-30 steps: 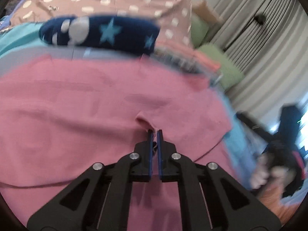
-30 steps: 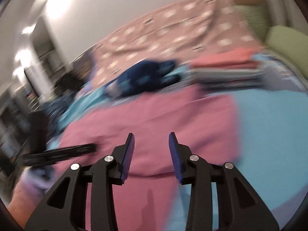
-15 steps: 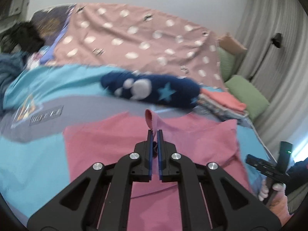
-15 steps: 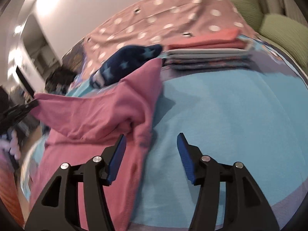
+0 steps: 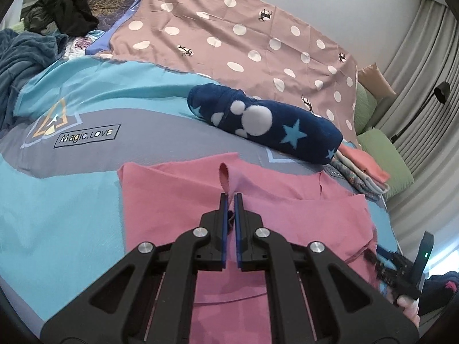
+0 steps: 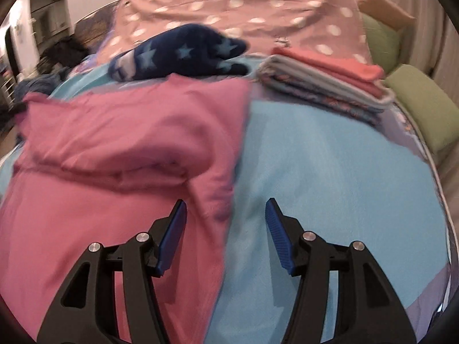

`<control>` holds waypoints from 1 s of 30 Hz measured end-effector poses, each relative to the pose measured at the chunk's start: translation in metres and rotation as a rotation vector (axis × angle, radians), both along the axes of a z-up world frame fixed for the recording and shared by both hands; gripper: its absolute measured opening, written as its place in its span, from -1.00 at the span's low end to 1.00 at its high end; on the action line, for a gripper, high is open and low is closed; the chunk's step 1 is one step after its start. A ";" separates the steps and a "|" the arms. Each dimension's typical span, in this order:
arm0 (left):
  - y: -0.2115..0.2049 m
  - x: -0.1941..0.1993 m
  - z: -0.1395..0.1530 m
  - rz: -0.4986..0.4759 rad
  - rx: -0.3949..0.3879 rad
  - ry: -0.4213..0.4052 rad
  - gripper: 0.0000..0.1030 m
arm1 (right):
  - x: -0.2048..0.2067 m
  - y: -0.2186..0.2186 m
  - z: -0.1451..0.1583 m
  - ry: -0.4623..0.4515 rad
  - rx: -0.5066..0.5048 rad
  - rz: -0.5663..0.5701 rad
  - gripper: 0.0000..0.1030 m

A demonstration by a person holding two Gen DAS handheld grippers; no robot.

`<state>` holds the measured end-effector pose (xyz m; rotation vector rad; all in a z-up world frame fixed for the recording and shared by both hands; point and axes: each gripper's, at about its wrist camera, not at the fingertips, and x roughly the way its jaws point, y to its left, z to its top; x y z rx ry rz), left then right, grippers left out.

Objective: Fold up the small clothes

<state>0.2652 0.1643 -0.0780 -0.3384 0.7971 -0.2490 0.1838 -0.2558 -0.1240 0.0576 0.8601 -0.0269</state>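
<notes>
My left gripper (image 5: 229,197) is clamped tight on a pinch of the pink garment (image 5: 287,215), a little loop of cloth poking up past the tips. My right gripper (image 6: 226,215) has just been closing but stands half apart over the garment's right edge, gripping nothing. The garment lies partly folded on the blue bed cover (image 6: 330,172). Beyond it, a navy star blanket (image 5: 266,126); to its right, a stack of folded clothes (image 6: 330,86).

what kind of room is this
Most likely a bedroom: the pink garment lies on a bed covered with a blue and grey quilt, green pillows sit at its far end, and long grey curtains hang beside it.
</notes>
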 end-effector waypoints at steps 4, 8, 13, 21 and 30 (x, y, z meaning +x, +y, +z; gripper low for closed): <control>-0.005 0.003 -0.011 -0.017 -0.001 0.025 -0.91 | -0.012 -0.069 -0.009 -0.002 0.379 -0.126 -0.01; -0.005 0.006 -0.027 0.001 0.022 0.065 -0.91 | -0.014 -0.057 -0.005 -0.019 0.310 -0.081 0.05; 0.008 0.004 -0.048 0.049 0.074 0.126 -0.91 | -0.016 -0.064 -0.007 -0.016 0.373 -0.061 0.05; 0.016 -0.005 -0.039 0.125 0.101 0.130 -0.60 | -0.015 -0.039 -0.005 -0.016 0.288 0.009 0.24; -0.084 0.012 0.020 -0.109 0.189 -0.003 -0.01 | -0.012 -0.038 -0.009 -0.007 0.305 0.028 0.35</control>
